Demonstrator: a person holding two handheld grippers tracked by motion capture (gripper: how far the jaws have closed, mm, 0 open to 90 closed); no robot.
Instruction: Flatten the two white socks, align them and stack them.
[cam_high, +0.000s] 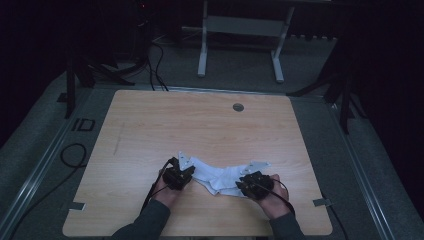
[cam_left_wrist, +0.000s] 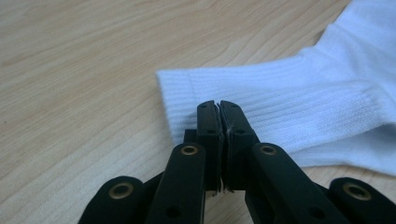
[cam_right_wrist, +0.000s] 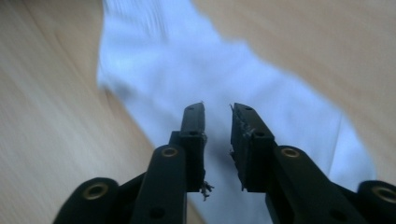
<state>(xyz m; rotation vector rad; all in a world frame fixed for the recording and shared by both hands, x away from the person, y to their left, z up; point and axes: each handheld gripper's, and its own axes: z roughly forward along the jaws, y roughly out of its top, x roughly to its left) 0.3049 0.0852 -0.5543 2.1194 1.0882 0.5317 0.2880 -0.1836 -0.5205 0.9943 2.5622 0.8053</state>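
- Black jaws of the left gripper (cam_left_wrist: 219, 106) rise from the bottom of the left gripper view, pressed together with no gap between their tips; whether any cloth is pinched between them cannot be told.
- Just beyond those tips lies the ribbed cuff end of a white sock (cam_left_wrist: 289, 112), stretching from the centre to the upper right of that frame on the wooden table (cam_left_wrist: 70, 70).
- Jaws of the right gripper (cam_right_wrist: 217, 109) stand a little apart in the right gripper view, with nothing clamped between them; the blurred sock (cam_right_wrist: 196, 65) lies behind and under them, running from the upper left to the lower right of the frame.
- Seen from the high view, the sock (cam_high: 216, 176) lies rumpled in the lower middle of the table (cam_high: 150, 120), between the two grippers.
- Left gripper (cam_high: 185, 172) sits at the sock's left end, right gripper (cam_high: 243, 184) at its right end, each held in a hand with a dark sleeve entering from the bottom edge.
- A small round grommet (cam_high: 238, 107) sits near the table's far edge, well apart from the sock.
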